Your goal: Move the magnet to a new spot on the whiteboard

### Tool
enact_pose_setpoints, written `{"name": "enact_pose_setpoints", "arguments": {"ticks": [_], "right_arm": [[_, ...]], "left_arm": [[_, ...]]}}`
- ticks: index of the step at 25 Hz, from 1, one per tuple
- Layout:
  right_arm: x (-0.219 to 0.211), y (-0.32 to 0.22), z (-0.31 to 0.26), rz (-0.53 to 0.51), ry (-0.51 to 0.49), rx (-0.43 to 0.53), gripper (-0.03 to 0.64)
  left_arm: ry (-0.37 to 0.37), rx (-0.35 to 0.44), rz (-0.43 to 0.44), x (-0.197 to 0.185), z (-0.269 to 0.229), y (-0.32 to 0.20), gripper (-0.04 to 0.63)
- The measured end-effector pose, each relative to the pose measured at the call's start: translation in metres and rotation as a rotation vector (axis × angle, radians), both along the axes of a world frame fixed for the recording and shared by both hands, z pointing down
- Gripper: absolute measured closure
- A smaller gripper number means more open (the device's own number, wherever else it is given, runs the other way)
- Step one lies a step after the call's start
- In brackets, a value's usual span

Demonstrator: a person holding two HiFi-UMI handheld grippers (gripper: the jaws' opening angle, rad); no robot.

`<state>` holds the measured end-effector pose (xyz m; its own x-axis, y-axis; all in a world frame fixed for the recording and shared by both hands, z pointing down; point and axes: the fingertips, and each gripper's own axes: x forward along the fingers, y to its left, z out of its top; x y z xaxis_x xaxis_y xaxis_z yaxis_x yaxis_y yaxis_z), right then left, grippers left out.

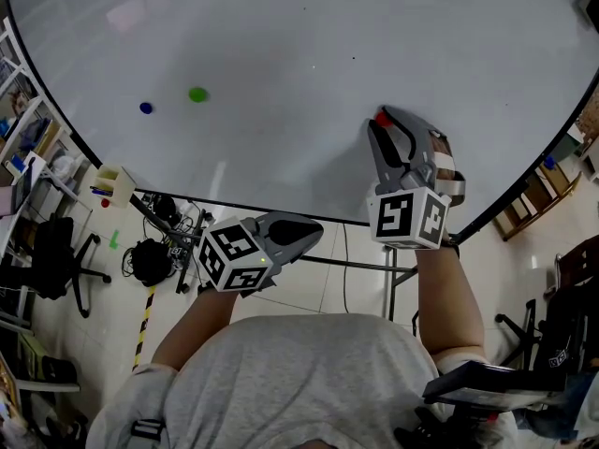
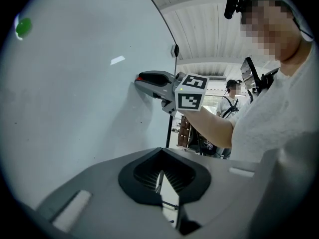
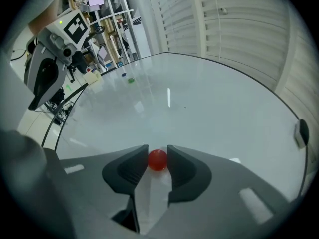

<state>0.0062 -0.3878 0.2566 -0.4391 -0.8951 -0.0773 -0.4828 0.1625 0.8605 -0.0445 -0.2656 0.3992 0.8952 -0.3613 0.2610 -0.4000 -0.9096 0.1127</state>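
Note:
A small red magnet [image 3: 158, 160] sits on the whiteboard [image 1: 281, 36], and my right gripper [image 3: 158, 156] is shut on it, one pad against each side. In the head view the red magnet [image 1: 382, 118] peeks out at the tips of the right gripper [image 1: 384, 125], near the board's lower right. My left gripper [image 1: 314, 232] hangs below the board's lower edge, away from it, jaws shut and empty. In the left gripper view my left gripper [image 2: 160, 176] looks along the board toward the right gripper [image 2: 142, 78].
A green magnet [image 1: 197, 94] and a blue magnet [image 1: 146, 108] sit at the board's left. A pale box [image 1: 114, 183] hangs at the lower left edge. Below it are cables and an office chair [image 1: 56, 251]. Another person [image 2: 231, 101] stands far behind.

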Motion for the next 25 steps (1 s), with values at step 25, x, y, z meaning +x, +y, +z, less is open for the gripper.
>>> {"name": "enact_pose_setpoints", "arguments": {"ticks": [25], "right_arm": [[-0.001, 0.12, 0.159, -0.367, -0.418, -0.894, 0.494]], "left_arm": [[0.001, 0.008, 0.035, 0.014, -0.002, 0.014, 0.614]]}}
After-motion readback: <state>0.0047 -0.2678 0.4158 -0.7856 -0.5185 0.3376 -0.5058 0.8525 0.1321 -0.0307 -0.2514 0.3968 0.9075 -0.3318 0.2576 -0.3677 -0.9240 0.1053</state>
